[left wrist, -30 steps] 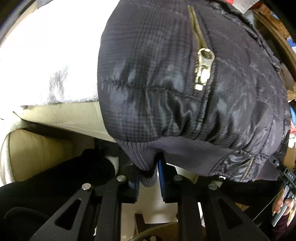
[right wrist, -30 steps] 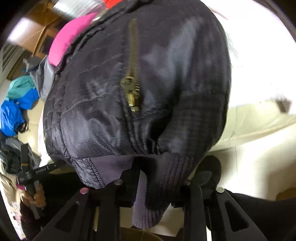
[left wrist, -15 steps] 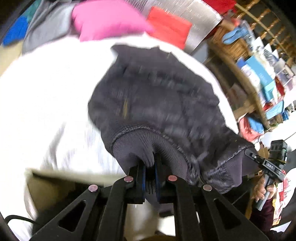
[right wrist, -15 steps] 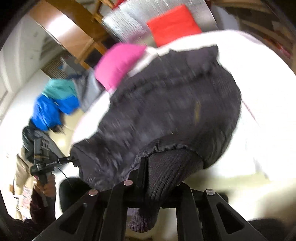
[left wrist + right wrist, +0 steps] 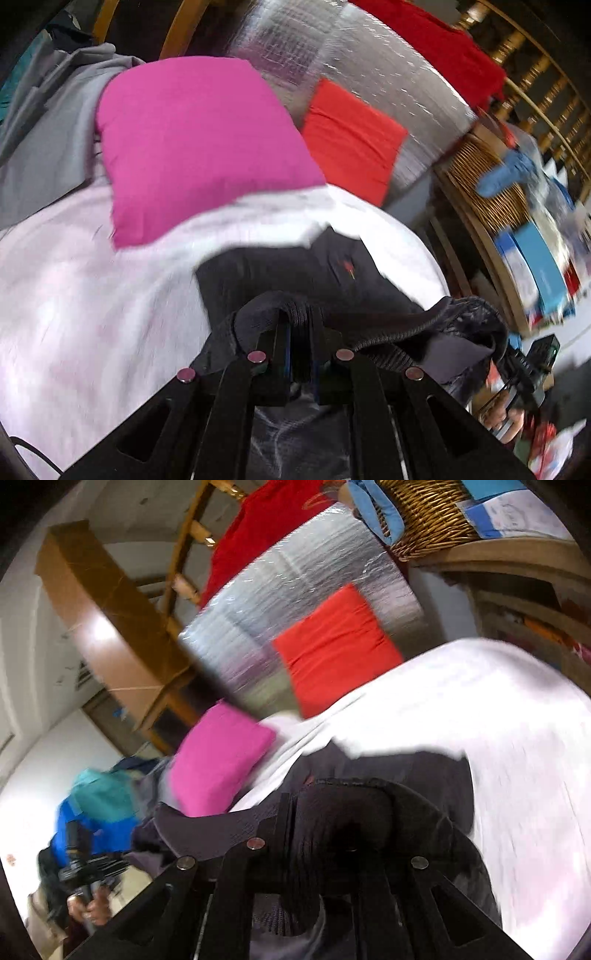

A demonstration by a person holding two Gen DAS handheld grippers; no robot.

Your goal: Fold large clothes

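Observation:
A dark quilted jacket [image 5: 295, 273] lies on a bed with a white sheet [image 5: 92, 302]. My left gripper [image 5: 301, 343] is shut on the jacket's ribbed hem, which bunches over the fingers. My right gripper [image 5: 332, 827] is shut on the ribbed hem at the other corner; the knit [image 5: 343, 812] drapes over its jaws and hides the tips. The hem stretches between the two grippers, above the jacket's body [image 5: 436, 775]. The other gripper shows at each view's edge.
A pink pillow [image 5: 192, 147] and a red pillow [image 5: 351, 136] lie at the head of the bed against a silver foil panel [image 5: 369, 66]. A grey garment [image 5: 48, 129] is at left. A wicker shelf [image 5: 480, 177] stands right of the bed.
Both grippers have carried the hem up and forward over the bed. The jacket's zipped front no longer fills the views; the pillows and headboard now show.

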